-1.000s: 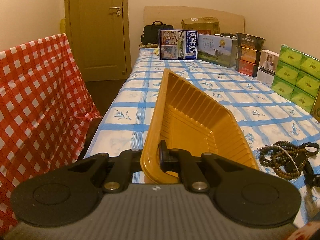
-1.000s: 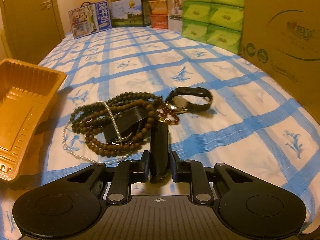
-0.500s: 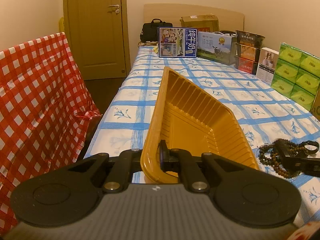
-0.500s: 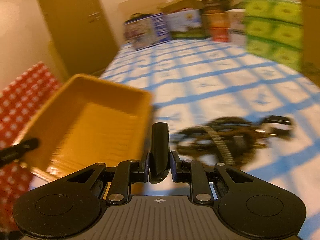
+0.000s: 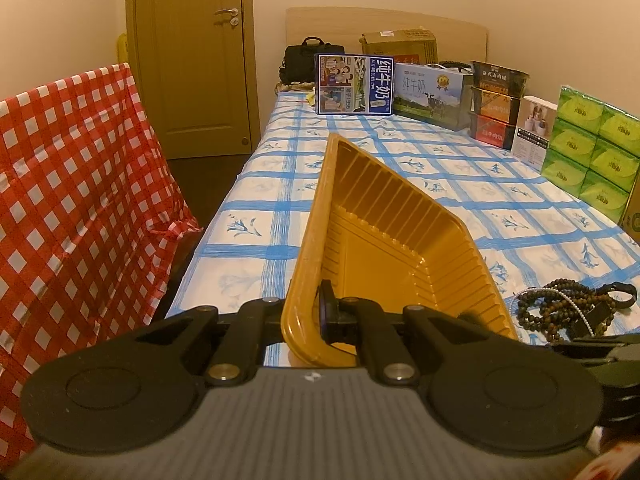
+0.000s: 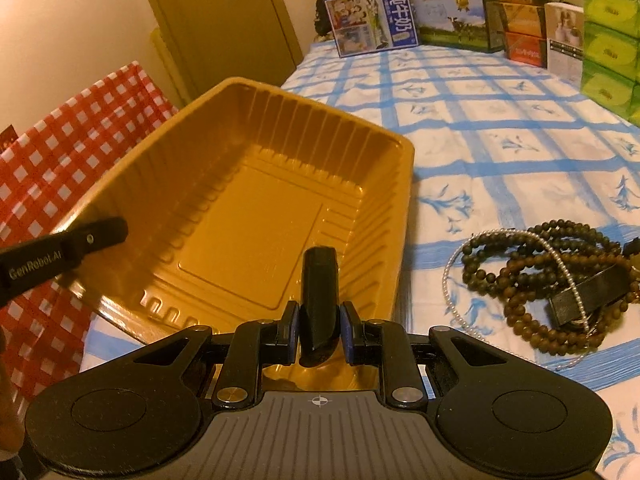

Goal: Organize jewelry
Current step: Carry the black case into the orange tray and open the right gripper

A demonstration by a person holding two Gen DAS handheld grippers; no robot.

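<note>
We see a long table (image 5: 420, 168) covered in a white cloth with a blue grid, in a warmly lit room with a closed wooden door (image 5: 192, 60). A red and white checked cloth (image 5: 72, 184) drapes something at the table's left side. Boxes stand along the far end, and green tissue packs (image 5: 592, 148) are stacked on the far right.

Our left gripper (image 5: 308, 320) points forward and somewhat downward. Its jaws are clamped tight on the near rim of a yellow plastic tray (image 5: 380, 232), one finger inside the tray and one outside. The tray tips up on its side, its ribbed interior facing right.

Our right gripper (image 6: 318, 330) angles downward over the near right part of that same tray (image 6: 256, 208), whose interior holds nothing we can see. Its two pads squeeze a dark, flat, narrow object (image 6: 319, 300) that stands up between them; we cannot tell what it is. In this view the left gripper's black finger (image 6: 80, 242) shows at the tray's left rim.

The remaining jewelry sits on the cloth just right of the tray, apart from both grippers: a tangle of brown bead strings (image 6: 552, 284), a thin chain of small pale beads (image 6: 456, 280), and a black strap (image 6: 588, 294) lying across the heap.
</note>
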